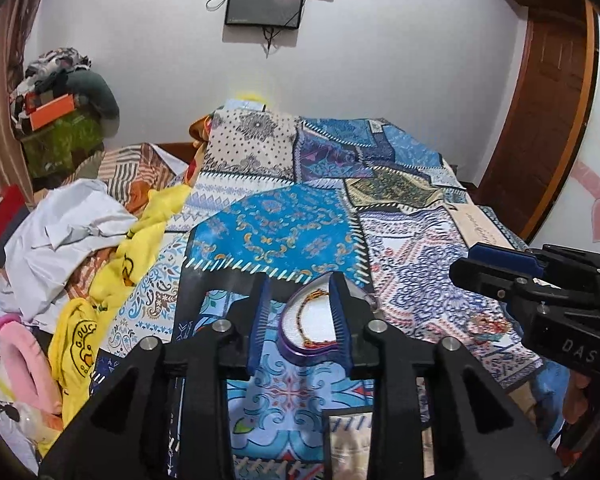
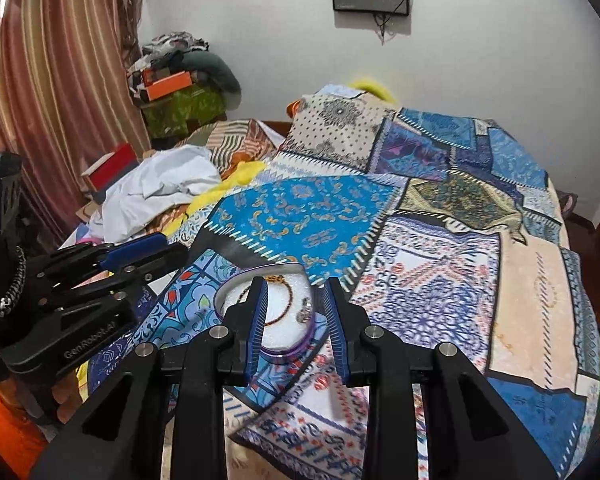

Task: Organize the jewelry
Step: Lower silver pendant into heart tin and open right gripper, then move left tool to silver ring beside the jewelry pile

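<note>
**Q:** Looking at both wrist cams, where's the jewelry sitting and what are your claws doing?

**Me:** Jewelry's in a purple box with a white lining, sitting on the patchwork quilt. A beaded necklace lies inside it. From my right cam there's also a small silver piece next to the necklace in the box, can't tell what exactly.

**Q:** Grabbing anything?

**Me:** Nope. My left claw is spread wide over the box, fingers on either side of it, nothing pinched. Whether the right-hand pad touches the box, I can't tell. My right claw is spread too, hovering over the box's right part.

**Q:** Other stuff around?

**Me:** Pile of white and yellow clothes off to the left, well apart from the box.
</note>
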Motion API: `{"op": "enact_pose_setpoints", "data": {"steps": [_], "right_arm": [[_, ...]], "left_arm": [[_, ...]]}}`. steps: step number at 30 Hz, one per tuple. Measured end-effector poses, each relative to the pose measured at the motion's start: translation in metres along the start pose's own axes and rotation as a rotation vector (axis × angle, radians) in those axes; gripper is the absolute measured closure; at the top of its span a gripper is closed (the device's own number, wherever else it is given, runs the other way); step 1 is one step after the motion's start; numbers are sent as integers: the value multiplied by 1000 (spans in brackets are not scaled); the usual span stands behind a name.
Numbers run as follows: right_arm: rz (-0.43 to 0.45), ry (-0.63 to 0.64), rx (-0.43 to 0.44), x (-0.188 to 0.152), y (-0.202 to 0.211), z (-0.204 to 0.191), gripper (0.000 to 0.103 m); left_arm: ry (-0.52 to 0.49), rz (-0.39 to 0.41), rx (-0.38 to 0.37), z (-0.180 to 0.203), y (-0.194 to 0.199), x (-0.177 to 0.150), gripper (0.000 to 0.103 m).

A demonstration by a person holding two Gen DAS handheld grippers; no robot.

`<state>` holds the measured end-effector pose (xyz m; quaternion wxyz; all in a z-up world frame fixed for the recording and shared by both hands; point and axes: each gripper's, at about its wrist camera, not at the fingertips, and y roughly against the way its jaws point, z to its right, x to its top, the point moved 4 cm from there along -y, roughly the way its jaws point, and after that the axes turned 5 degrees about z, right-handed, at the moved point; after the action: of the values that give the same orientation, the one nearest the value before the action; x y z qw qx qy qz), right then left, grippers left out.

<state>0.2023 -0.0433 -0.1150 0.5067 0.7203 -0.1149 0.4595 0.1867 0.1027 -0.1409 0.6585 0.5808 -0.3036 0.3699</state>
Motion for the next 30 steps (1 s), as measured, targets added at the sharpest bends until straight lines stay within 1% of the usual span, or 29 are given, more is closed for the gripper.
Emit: {"op": "enact_pose_setpoints", "data": {"steps": [2, 3, 5, 7, 9, 10, 17, 22, 25, 30], "right_arm": [[7, -8, -9, -1, 7, 5, 76], [10, -12, -13, -1, 10, 7, 76], [18, -19, -26, -3, 18, 14, 71], [28, -20, -41, -5, 24, 18, 61], [36, -23, -55, -8, 32, 26, 58], [38, -24, -60, -9, 35, 28, 58], [58, -57, -97, -18, 55, 58, 58], [63, -86, -132, -28, 66, 83, 58], [48, -120, -145, -39, 68, 100, 58], [1, -143, -169, -58, 65, 120, 58]], "left_arm": [[-12, 9, -2, 8, 5, 2, 70], [-16, 13, -3, 12, 7, 3, 67], [-24, 20, -3, 20, 11, 4, 62], [-30, 23, -10, 29, 14, 4, 58], [-34, 19, -13, 36, 15, 4, 55], [-38, 17, -15, 41, 15, 4, 54], [-69, -4, -34, 70, 13, 0, 50], [-88, -27, -53, 92, 5, -4, 42], [-93, -61, -62, 102, -6, -11, 40], [-90, -131, -74, 113, -26, -28, 40]]}}
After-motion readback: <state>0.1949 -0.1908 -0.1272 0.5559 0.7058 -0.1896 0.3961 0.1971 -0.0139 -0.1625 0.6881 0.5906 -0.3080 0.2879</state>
